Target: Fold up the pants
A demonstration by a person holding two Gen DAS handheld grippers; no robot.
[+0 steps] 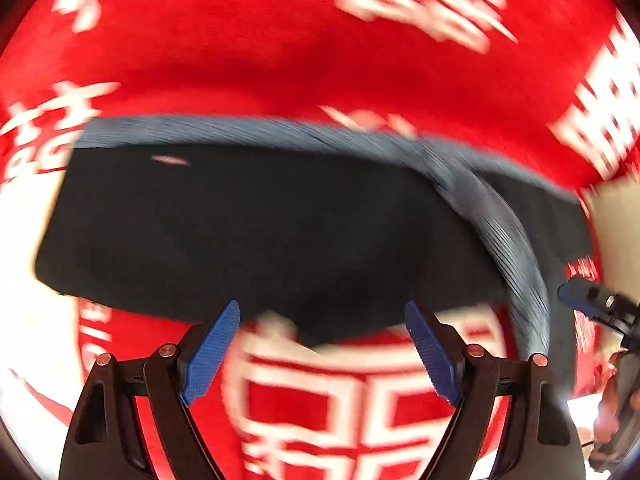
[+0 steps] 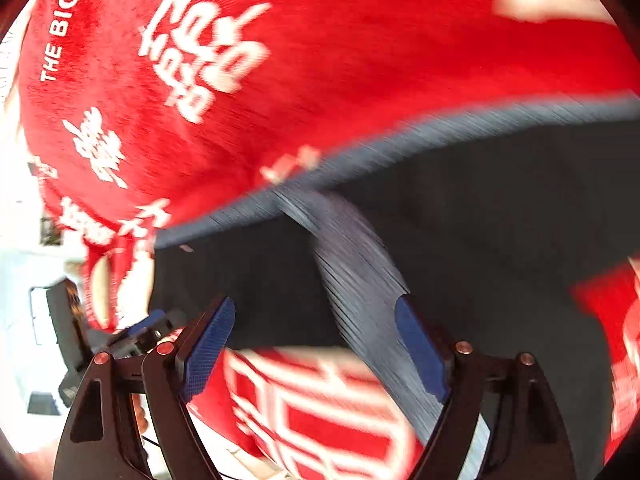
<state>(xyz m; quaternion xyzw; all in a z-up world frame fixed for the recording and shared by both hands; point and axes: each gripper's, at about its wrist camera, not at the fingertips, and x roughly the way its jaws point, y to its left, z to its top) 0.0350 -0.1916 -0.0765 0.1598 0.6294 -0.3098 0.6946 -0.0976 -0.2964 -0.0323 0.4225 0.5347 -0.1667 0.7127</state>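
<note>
Dark navy pants (image 1: 256,232) lie folded on a red cloth with white lettering (image 1: 248,40), with a ribbed grey-blue waistband (image 1: 508,240) along the far edge and curling toward me on the right. My left gripper (image 1: 322,354) is open just in front of the pants' near edge, holding nothing. In the right wrist view the pants (image 2: 500,220) fill the middle and right, and the ribbed band (image 2: 360,280) runs down between the fingers. My right gripper (image 2: 314,348) is open above that band. The right gripper also shows in the left wrist view (image 1: 588,300). Both views are motion-blurred.
The red cloth (image 2: 320,60) covers the whole surface around the pants. The left gripper shows at the left edge of the right wrist view (image 2: 132,332). A bright, pale area lies beyond the cloth's left edge (image 2: 24,280).
</note>
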